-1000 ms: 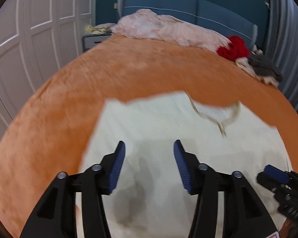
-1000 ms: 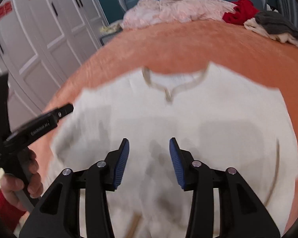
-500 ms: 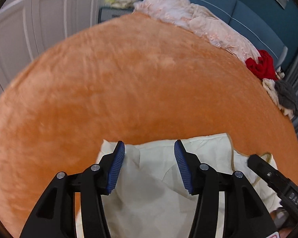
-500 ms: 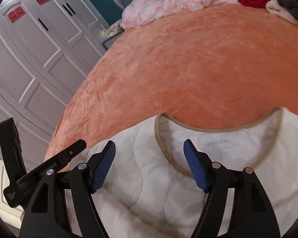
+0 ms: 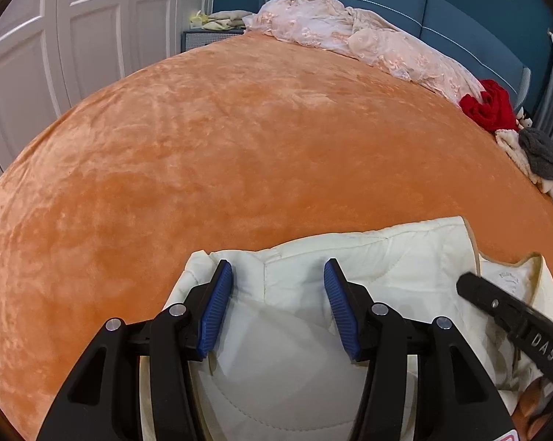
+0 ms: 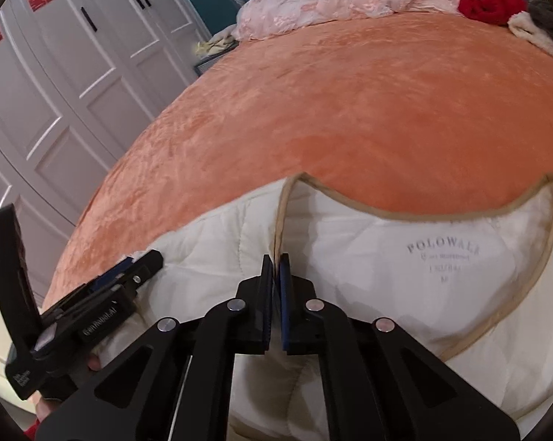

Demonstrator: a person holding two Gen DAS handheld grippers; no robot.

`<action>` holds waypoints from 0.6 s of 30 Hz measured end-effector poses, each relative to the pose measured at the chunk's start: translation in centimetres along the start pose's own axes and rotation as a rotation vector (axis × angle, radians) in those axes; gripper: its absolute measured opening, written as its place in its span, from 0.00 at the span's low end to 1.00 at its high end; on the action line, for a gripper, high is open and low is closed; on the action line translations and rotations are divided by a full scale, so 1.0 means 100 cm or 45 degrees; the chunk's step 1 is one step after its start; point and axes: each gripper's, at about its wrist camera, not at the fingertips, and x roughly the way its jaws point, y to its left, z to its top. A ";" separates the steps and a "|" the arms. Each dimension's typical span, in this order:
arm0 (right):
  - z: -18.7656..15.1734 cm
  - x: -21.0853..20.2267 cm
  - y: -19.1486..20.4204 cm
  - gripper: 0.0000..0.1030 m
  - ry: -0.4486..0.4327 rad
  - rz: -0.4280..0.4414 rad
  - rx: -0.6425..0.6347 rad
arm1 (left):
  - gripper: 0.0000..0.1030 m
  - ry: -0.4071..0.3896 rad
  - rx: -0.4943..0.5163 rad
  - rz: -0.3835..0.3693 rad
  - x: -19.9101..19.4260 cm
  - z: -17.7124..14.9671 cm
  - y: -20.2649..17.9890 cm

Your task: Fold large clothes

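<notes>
A: Where the cream quilted garment lies on the orange bed, what clamps it?
B: Right gripper, pinching its tan neckline trim at 12 o'clock; left gripper, jaws spread, over the 9 o'clock shoulder

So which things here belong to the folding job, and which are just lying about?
Job: cream jacket; right gripper, shut on its collar edge; left gripper, open over it.
Lying about: pink bedding; red garment; grey garment.

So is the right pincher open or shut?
Shut. The right gripper has its blue pads pressed together on the white jacket's tan collar edge.
</notes>
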 end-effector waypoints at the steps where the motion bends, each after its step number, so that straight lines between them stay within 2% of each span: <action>1: -0.001 0.002 -0.001 0.02 0.003 -0.009 0.001 | 0.51 -0.005 0.006 0.008 0.001 0.000 -0.002; 10: -0.006 0.013 0.004 0.02 0.021 -0.102 -0.052 | 0.52 -0.028 0.067 0.088 0.009 -0.004 -0.010; 14: -0.006 0.015 0.004 0.01 0.012 -0.110 -0.056 | 0.53 -0.032 0.081 0.108 0.011 -0.005 -0.012; 16: -0.006 0.011 0.001 0.02 -0.001 -0.081 -0.037 | 0.54 -0.028 0.089 0.122 0.011 -0.004 -0.014; 17: -0.005 0.008 0.001 0.06 -0.012 -0.064 -0.026 | 0.54 -0.026 0.093 0.128 0.011 -0.004 -0.014; 18: -0.004 0.001 -0.001 0.14 -0.031 -0.050 -0.010 | 0.54 -0.025 0.093 0.129 0.010 -0.004 -0.014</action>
